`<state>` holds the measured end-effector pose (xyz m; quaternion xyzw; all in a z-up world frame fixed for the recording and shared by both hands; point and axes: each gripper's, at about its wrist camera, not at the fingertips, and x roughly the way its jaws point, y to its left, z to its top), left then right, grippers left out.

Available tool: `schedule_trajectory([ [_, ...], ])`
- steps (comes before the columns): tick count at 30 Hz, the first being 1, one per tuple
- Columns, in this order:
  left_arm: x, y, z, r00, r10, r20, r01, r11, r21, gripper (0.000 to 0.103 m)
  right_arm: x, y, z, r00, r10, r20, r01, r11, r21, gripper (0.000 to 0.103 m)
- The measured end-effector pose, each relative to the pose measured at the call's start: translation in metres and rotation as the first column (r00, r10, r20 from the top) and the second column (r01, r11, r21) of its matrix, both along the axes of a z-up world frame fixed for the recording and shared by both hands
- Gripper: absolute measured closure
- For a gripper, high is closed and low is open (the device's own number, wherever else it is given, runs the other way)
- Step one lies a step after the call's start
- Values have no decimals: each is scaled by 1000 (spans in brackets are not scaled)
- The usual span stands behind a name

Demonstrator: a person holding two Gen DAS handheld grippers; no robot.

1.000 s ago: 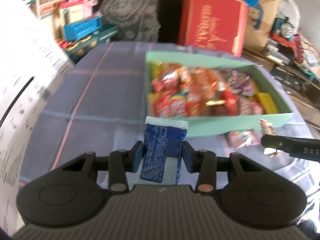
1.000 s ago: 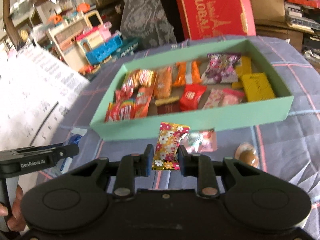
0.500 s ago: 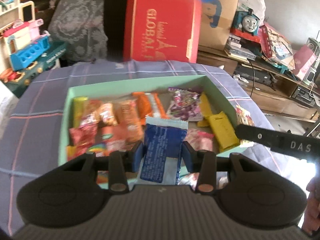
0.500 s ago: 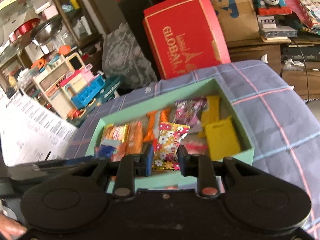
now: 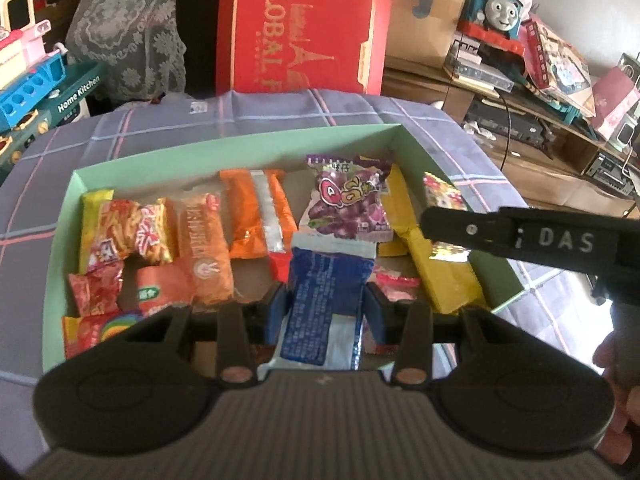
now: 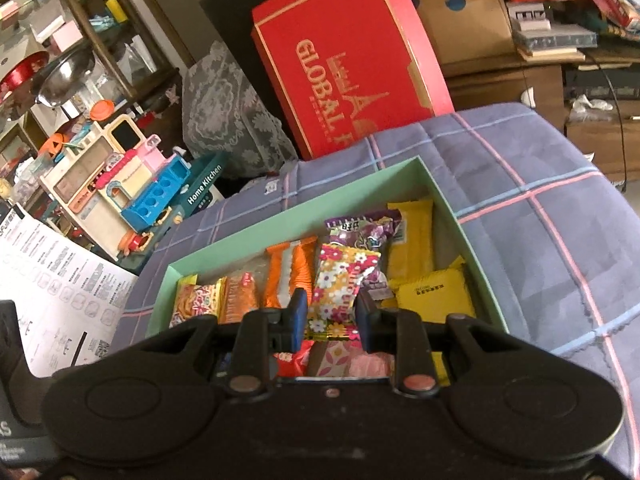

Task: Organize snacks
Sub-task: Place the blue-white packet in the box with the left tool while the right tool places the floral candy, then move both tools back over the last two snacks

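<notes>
Two tools crowd the box (image 5: 416, 148), left tool (image 5: 325, 303) gripping a blue packet (image 5: 320, 300), right tool (image 6: 331, 313) a floral packet (image 6: 340, 284); they could collide.

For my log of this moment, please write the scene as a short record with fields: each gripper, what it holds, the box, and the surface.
left gripper: shut on blue packet, held above the box
right gripper: shut on flowered packet, held above the box
box: green, open, on the cloth, many snacks inside
snacks in box: purple packet, orange packet, yellow packet, several red ones
surface: checked purple cloth
behind: red carton
step: both packets not yet released
</notes>
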<state>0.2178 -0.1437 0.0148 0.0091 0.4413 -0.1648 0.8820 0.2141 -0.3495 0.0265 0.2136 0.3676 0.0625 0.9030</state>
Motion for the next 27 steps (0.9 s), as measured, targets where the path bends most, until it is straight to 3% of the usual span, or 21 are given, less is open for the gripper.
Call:
schedule_trajectory([
  [5, 10, -6, -6, 1000, -2, -10, 2, 1000, 5, 60, 14, 2, -7, 1000, 8, -16, -8, 1000, 8, 76],
  [6, 10, -8, -7, 1000, -1, -5, 1, 1000, 9, 50, 16, 3, -8, 1000, 7, -18, -7, 1000, 9, 73],
  [7, 11, -9, -7, 1000, 1, -1, -1, 1000, 19, 39, 18, 3, -8, 1000, 5, -20, -5, 1000, 12, 59],
  [8, 10, -9, -7, 1000, 4, 6, -4, 1000, 26, 14, 18, 3, -8, 1000, 0, -21, 0, 1000, 14, 49],
  [9, 8, -9, -6, 1000, 10, 21, -11, 999, 32, 0, 17, 2, -7, 1000, -7, -14, 7, 1000, 13, 26],
  [10, 6, -9, -5, 999, 17, 41, -18, 999, 36, 0, 15, 3, -6, 1000, -17, -3, 17, 1000, 10, 11],
  [13, 3, -9, -2, 999, 15, 37, -16, 999, 38, 0, 10, 4, -3, 999, -33, 19, 33, 999, -14, 1],
  [21, -7, 0, -4, 999, 38, -3, -38, 999, 34, 0, -3, 2, -4, 999, -38, -15, 38, 999, -17, 0],
  [27, -25, 3, 5, 999, 33, 16, -34, 999, 38, 0, -22, 1, 2, 999, -44, -20, 43, 999, -32, 0],
])
